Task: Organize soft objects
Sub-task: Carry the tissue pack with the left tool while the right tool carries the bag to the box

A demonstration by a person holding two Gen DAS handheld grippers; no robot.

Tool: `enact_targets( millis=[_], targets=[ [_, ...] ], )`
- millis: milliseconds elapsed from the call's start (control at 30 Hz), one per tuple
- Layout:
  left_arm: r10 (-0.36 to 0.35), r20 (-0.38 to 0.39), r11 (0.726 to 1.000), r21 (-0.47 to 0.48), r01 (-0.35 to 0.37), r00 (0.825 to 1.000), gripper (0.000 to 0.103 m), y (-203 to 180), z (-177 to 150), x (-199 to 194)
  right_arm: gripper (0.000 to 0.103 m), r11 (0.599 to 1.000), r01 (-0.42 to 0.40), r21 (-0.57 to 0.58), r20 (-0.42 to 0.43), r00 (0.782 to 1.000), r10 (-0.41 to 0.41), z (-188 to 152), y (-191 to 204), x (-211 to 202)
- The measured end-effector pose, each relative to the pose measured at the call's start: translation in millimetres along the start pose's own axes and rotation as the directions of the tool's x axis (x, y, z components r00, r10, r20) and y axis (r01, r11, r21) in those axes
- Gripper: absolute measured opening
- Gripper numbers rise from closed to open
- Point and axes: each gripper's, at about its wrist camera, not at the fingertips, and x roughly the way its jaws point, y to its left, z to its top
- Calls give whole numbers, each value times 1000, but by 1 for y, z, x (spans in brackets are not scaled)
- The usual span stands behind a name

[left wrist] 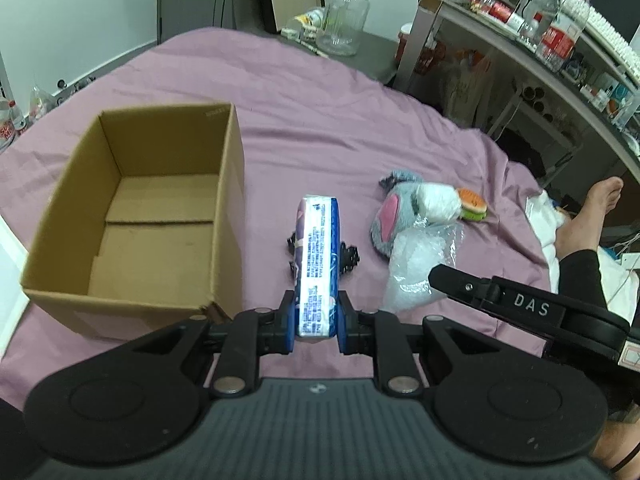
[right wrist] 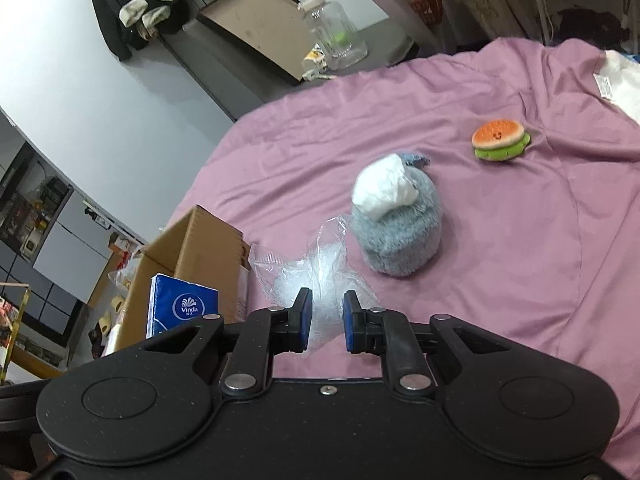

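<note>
My left gripper [left wrist: 318, 258] is shut on a blue and white tissue pack [left wrist: 316, 280], held edge-up above the purple sheet just right of an open, empty cardboard box [left wrist: 132, 216]. The same tissue pack [right wrist: 180, 308] shows beside the box [right wrist: 192, 248] in the right wrist view. My right gripper [right wrist: 326, 316] has its jaws narrowed on a clear plastic bag [right wrist: 316, 276] of white stuffing. Just beyond the bag lies a grey plush toy [right wrist: 400, 232], and a small burger plush [right wrist: 500, 140] lies further off. The right gripper [left wrist: 520, 304] reaches over the bag [left wrist: 416, 272].
A purple sheet [left wrist: 320, 128] covers the bed. A glass jar [left wrist: 340, 20] stands on a dark surface past the far edge. A cluttered shelf unit [left wrist: 540, 52] runs along the right. A person's bare foot [left wrist: 596, 208] rests at the bed's right edge, near white fabric [right wrist: 624, 80].
</note>
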Motion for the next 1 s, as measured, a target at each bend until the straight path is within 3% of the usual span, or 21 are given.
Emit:
enact_targets(
  millis=[500, 1000],
  targets=[
    [-3, 72, 1000, -18, 4, 997, 18, 25, 16, -27, 16, 999, 51, -18, 90, 995, -49, 6, 40, -16],
    [60, 92, 998, -36, -57, 994, 18, 62, 36, -36, 16, 1000, 0, -30, 136, 991, 4, 21, 79, -7]
  ],
)
